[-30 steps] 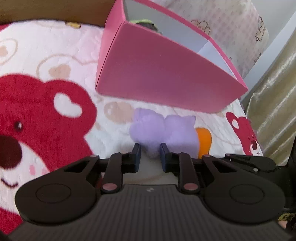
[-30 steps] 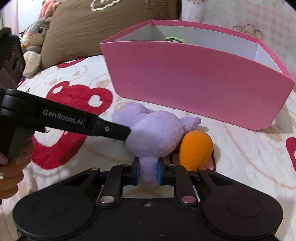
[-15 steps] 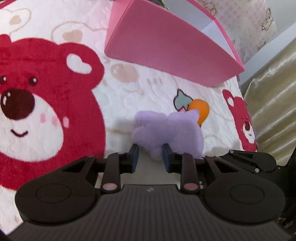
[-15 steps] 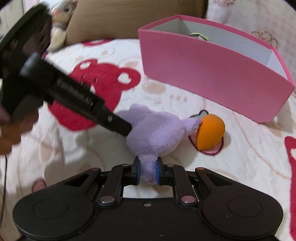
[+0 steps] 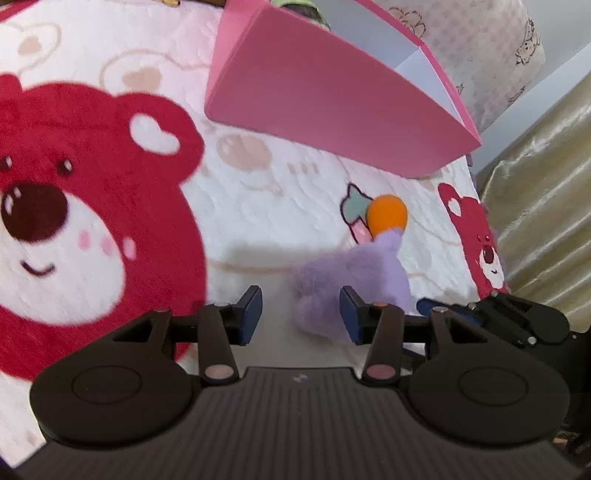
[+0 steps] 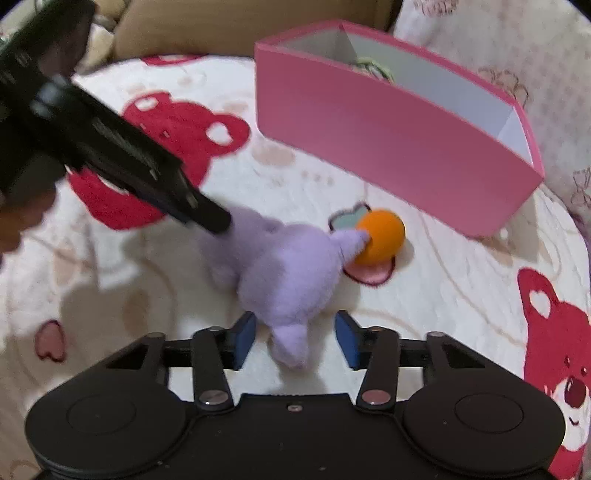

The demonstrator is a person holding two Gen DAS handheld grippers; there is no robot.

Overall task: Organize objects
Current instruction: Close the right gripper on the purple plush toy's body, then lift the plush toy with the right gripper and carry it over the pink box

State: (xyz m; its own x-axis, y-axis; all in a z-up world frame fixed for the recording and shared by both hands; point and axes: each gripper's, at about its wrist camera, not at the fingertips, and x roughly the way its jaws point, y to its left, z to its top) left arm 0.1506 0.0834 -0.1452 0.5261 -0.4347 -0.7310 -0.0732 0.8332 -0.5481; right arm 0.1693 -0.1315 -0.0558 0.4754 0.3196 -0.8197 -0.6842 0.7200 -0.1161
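Note:
A purple plush toy [image 6: 288, 266] lies on the bear-print blanket, also seen in the left wrist view [image 5: 354, 280]. An orange ball [image 6: 380, 236] touches its far end; it also shows in the left wrist view [image 5: 388, 216]. My right gripper [image 6: 295, 338] is open, its jaws wide on either side of the plush's near limb. My left gripper [image 5: 301, 314] is open too, with the plush by its right finger; in the right wrist view it reaches in from the left to the plush's other end. A pink box [image 6: 388, 136] stands beyond, also in the left wrist view [image 5: 325, 103].
Something greenish [image 6: 373, 68] lies inside the box. A brown pillow [image 6: 240, 26] lies behind. A gold curtain [image 5: 546, 206] hangs at the bed's right edge. Red bear prints [image 5: 74, 206] cover the blanket.
Both grippers have opened and let go of the plush, which now rests on the blanket. Both views have pulled back and higher above the bed.

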